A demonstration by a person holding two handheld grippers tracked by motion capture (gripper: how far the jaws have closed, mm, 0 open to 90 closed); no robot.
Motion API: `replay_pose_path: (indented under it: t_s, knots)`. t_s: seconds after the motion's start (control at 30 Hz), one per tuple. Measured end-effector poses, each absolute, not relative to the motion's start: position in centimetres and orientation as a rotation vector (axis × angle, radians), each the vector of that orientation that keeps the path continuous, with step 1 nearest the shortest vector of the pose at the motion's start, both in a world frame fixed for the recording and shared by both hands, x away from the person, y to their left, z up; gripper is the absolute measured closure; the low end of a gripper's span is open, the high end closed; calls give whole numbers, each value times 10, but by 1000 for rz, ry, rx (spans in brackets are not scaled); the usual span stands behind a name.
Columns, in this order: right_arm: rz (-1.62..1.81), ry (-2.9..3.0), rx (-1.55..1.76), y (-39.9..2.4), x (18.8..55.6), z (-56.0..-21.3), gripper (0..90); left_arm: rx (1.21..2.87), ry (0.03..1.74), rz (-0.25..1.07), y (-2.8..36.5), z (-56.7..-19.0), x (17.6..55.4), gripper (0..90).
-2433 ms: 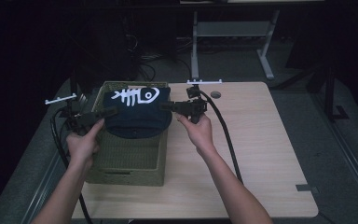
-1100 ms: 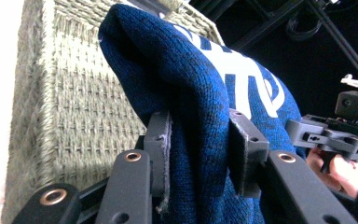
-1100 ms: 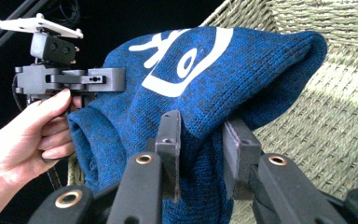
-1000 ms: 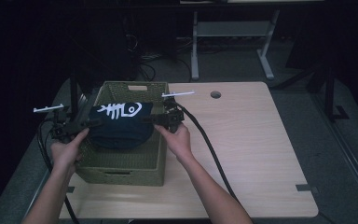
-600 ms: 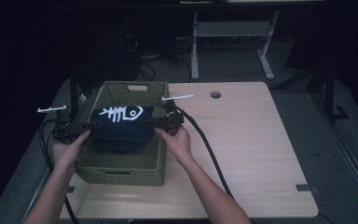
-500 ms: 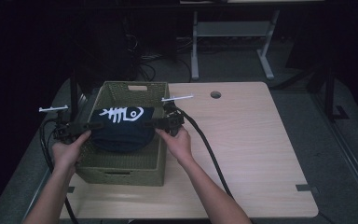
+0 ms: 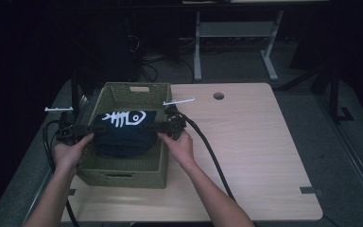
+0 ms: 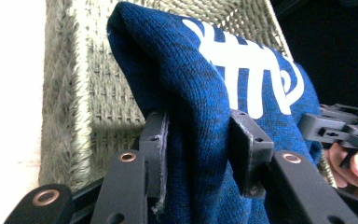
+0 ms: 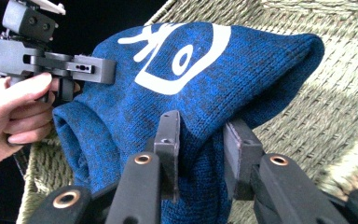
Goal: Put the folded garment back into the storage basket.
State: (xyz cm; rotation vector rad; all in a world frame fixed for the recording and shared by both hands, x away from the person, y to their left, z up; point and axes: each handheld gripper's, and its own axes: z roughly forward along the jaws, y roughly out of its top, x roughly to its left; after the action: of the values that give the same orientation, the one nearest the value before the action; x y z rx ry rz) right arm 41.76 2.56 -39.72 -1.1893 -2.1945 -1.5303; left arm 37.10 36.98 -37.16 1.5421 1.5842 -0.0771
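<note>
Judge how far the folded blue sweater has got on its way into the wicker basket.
Done: sweater folded and carried over the basket. In hand: left gripper and right gripper each pinch one end, the left's jaws just easing wider. Left: set it on the basket floor, let go, withdraw.

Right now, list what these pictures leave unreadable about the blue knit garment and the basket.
- Basket floor: in the high view the blue knit garment covers the middle of the woven basket.
- Garment's lower end: cut off by the bottom edge in the left gripper view, behind the left gripper.
- What kind of garment: folded, so its shape cannot be told.
- Right gripper: pad faces buried in fabric.
</note>
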Motion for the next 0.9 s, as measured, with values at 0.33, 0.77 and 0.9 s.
replay_pose_path:
  t_s: [0.33, 0.77, 0.9]
  knots:
    - [-1535, -2242, -1188, 27, 415, -396, 678, 1549, 1613, -64, 369, -372, 370, 600]
    - [-1596, -2367, -1251, 24, 404, -384, 544, 1555, 1605, 20, 365, -368, 367, 523]
    - [-1615, -2347, -1249, 18, 404, -379, 538, 1545, 1592, 32, 366, -367, 366, 523]
